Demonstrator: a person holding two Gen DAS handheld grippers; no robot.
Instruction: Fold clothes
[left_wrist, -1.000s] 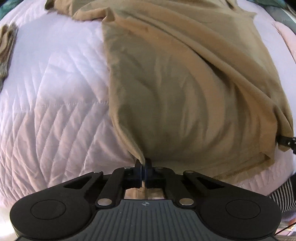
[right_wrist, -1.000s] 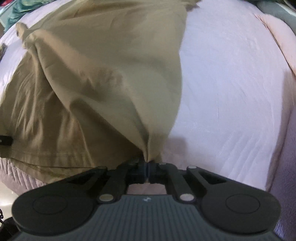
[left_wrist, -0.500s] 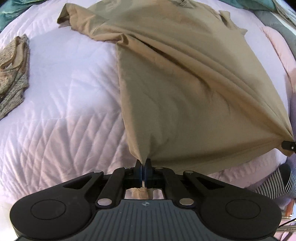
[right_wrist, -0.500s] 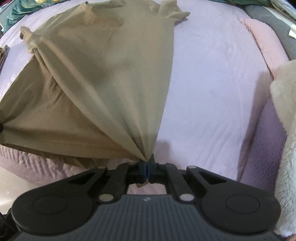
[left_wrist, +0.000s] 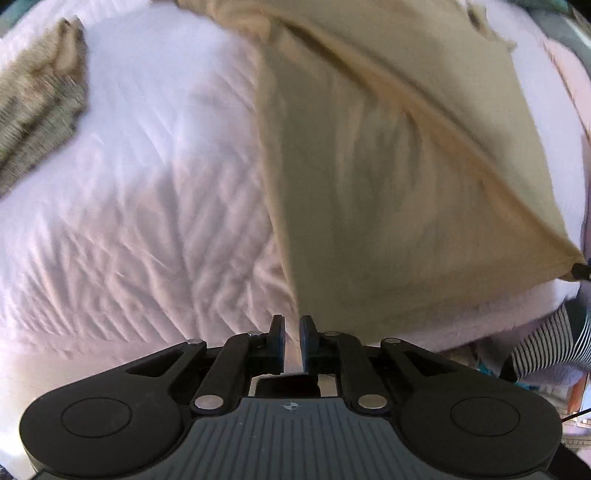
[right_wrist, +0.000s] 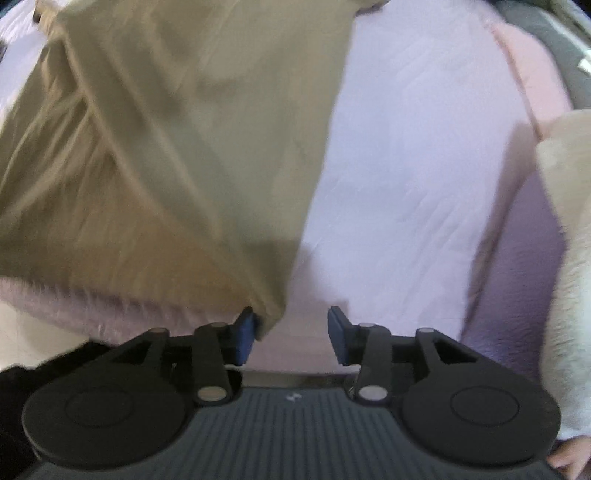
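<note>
A tan T-shirt (left_wrist: 388, 155) lies spread on the pale pink quilted bed (left_wrist: 147, 192), its hem toward me. My left gripper (left_wrist: 291, 334) is open a little, its jaws empty, just short of the shirt's near left hem corner. In the right wrist view the same shirt (right_wrist: 177, 147) fills the left half. My right gripper (right_wrist: 291, 332) is wide open. The shirt's near right hem corner hangs against its left fingertip (right_wrist: 245, 330), not clamped.
A grey-beige knitted garment (left_wrist: 33, 107) lies at the bed's far left. A pink pillow (right_wrist: 524, 70) and a cream fluffy blanket (right_wrist: 569, 229) on a purple cover (right_wrist: 517, 258) lie at the right. A striped cloth (left_wrist: 550, 347) hangs past the bed's near right edge.
Both grippers held the shirt's hem corners stretched taut. Both have now opened and let go, and the shirt has dropped onto the bed.
</note>
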